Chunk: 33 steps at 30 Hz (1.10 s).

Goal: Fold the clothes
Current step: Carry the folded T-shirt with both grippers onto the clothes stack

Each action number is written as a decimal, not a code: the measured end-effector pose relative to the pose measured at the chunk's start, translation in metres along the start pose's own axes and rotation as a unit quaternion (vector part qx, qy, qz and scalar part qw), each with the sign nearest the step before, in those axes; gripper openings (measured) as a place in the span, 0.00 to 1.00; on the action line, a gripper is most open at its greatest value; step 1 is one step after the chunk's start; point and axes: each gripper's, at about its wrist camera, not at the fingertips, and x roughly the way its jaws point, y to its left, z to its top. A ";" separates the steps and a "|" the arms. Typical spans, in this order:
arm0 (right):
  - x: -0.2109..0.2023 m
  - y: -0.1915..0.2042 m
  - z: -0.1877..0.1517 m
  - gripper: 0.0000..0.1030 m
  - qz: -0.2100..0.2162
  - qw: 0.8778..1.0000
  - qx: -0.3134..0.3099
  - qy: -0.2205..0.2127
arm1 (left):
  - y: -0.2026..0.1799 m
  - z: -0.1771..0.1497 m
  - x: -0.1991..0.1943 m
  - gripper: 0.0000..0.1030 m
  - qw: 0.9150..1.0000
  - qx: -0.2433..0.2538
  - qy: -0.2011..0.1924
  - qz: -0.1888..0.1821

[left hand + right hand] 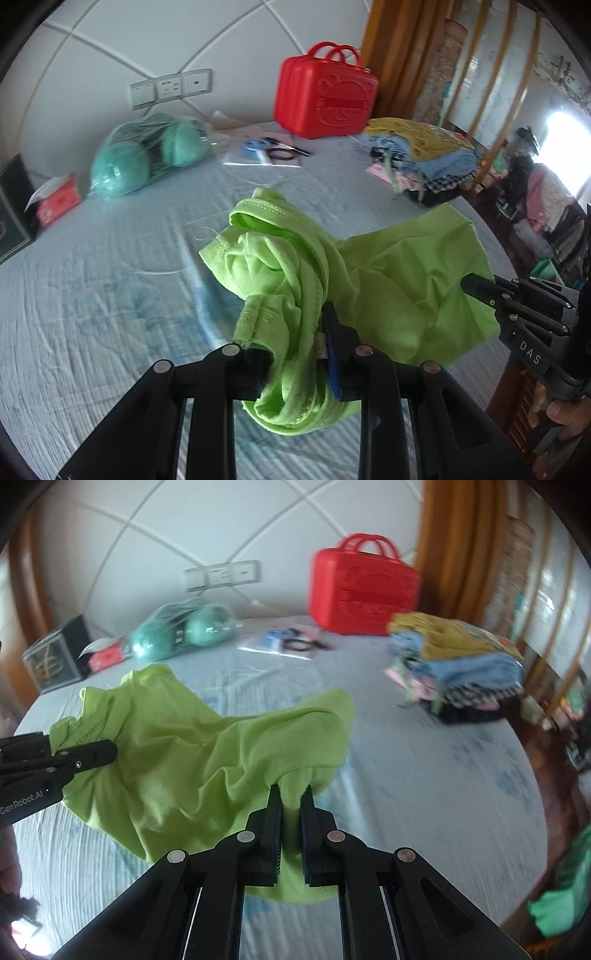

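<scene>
Lime-green garment [207, 760] hangs bunched above the bedsheet [110, 288], a hemmed wad clamped between the left gripper's [295, 354] jaws and a fold pinched between the right gripper's [291, 812], apparently so it can be spread apart.

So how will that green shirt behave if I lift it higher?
The green shirt is probably floppy: it sags between the left gripper and right gripper. It looks thin and light, so the bunched folds will likely drape down.
</scene>
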 end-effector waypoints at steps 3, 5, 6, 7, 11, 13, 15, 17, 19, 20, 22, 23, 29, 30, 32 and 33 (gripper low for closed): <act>-0.005 -0.026 -0.001 0.08 -0.011 1.000 0.015 -0.003 | -0.028 0.012 0.009 0.24 1.000 0.016 -0.001 -0.012; -0.005 -0.046 -0.001 0.08 -0.013 1.000 0.023 -0.006 | -0.046 0.022 0.017 0.24 1.000 0.017 -0.004 -0.015; -0.004 -0.058 0.000 0.08 -0.014 1.000 0.025 -0.009 | -0.058 0.030 0.025 0.24 1.000 0.015 -0.007 -0.011; -0.003 -0.069 0.001 0.08 -0.015 0.999 0.028 -0.011 | -0.069 0.037 0.032 0.24 1.000 0.013 -0.009 -0.008; 0.011 -0.127 0.011 0.08 0.002 0.999 0.036 -0.021 | -0.116 0.068 0.061 0.24 1.000 0.004 -0.020 0.006; 0.022 -0.162 0.023 0.08 0.016 0.999 0.025 -0.030 | -0.139 0.083 0.075 0.24 1.000 0.000 -0.025 0.013; 0.031 -0.197 0.040 0.08 0.033 0.999 0.011 -0.040 | -0.163 0.101 0.089 0.24 0.999 -0.005 -0.031 0.021; 0.042 -0.231 0.058 0.08 0.048 0.998 0.001 -0.049 | -0.188 0.124 0.100 0.24 0.999 -0.012 -0.039 0.030; 0.049 -0.266 0.081 0.08 0.059 0.996 -0.005 -0.059 | -0.212 0.152 0.109 0.24 0.998 -0.019 -0.050 0.039; 0.053 -0.284 0.093 0.08 0.064 0.996 -0.008 -0.065 | -0.224 0.167 0.113 0.24 0.997 -0.023 -0.055 0.043; 0.059 -0.318 0.121 0.08 0.069 0.994 -0.020 -0.083 | -0.247 0.200 0.120 0.24 0.996 -0.023 -0.072 0.053; 0.060 -0.330 0.132 0.08 0.067 0.993 -0.026 -0.091 | -0.257 0.215 0.124 0.24 0.995 -0.021 -0.080 0.059; 0.096 -0.391 0.187 0.08 0.065 0.991 -0.024 -0.113 | -0.292 0.297 0.170 0.24 0.992 -0.023 -0.098 0.075; 0.105 -0.399 0.194 0.08 0.066 0.991 -0.021 -0.112 | -0.293 0.308 0.180 0.24 0.992 -0.026 -0.097 0.078; 0.121 -0.416 0.208 0.08 0.067 0.991 -0.016 -0.112 | -0.292 0.324 0.200 0.24 0.992 -0.037 -0.090 0.083; 0.129 -0.425 0.215 0.08 0.068 0.991 -0.013 -0.112 | -0.290 0.329 0.210 0.24 0.992 -0.043 -0.085 0.084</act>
